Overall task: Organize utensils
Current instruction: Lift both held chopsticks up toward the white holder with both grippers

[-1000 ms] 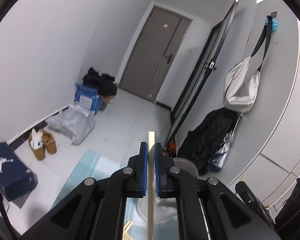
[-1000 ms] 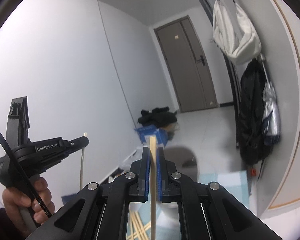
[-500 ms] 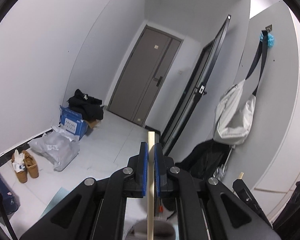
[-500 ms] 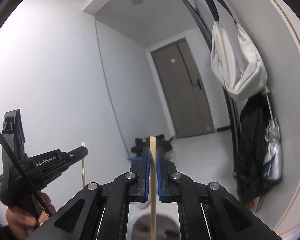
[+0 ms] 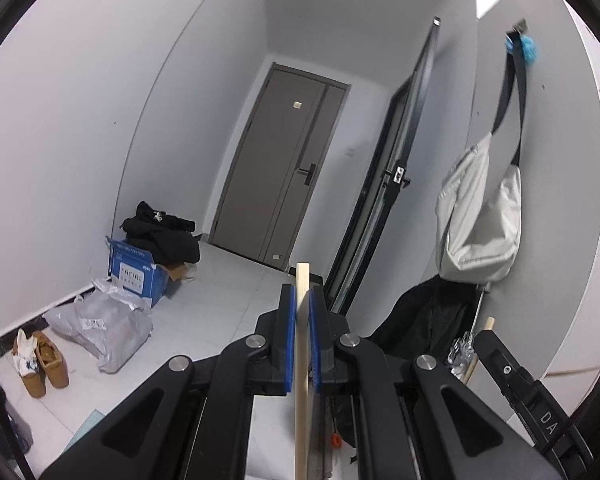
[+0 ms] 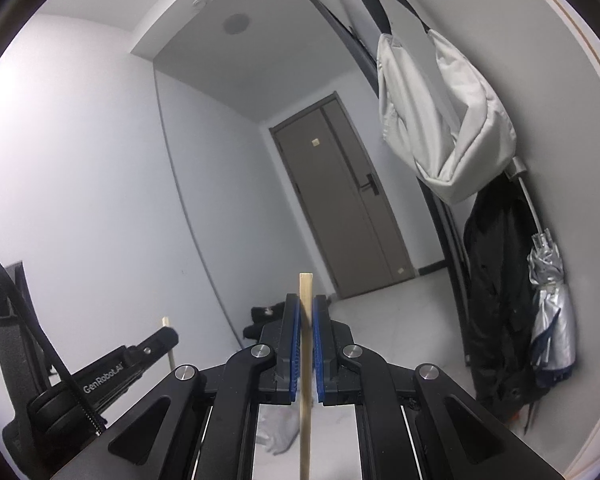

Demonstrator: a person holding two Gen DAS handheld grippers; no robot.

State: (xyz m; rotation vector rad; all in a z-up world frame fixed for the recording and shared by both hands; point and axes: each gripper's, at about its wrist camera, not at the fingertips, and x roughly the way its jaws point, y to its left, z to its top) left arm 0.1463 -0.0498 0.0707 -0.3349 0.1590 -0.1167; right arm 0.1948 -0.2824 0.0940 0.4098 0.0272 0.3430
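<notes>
Item one: my left claw (image 5: 302,334), pinching a pale wooden chopstick (image 5: 301,380) upright between its blue pads. Item two: my right claw (image 6: 306,342), pinching a second chopstick (image 6: 305,360) likewise (left claw visible at eight o'clock). Grey door (image 5: 284,176) at twelve o'clock.

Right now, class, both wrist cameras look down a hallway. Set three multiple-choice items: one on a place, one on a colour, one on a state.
1. Where does the grey bag hang?
A. on the door handle
B. on the right wall
C. on the floor

2. What colour is the cardboard box by the left wall?
A. blue
B. red
C. green

3. How is the left claw?
A. wide open, empty
B. shut on a wooden stick
C. shut on a spoon

Answers: 1 B, its strap runs up to a wall hook; 2 A, its printed side is blue; 3 B, the blue pads pinch the stick upright. The right claw grips its own stick likewise.
</notes>
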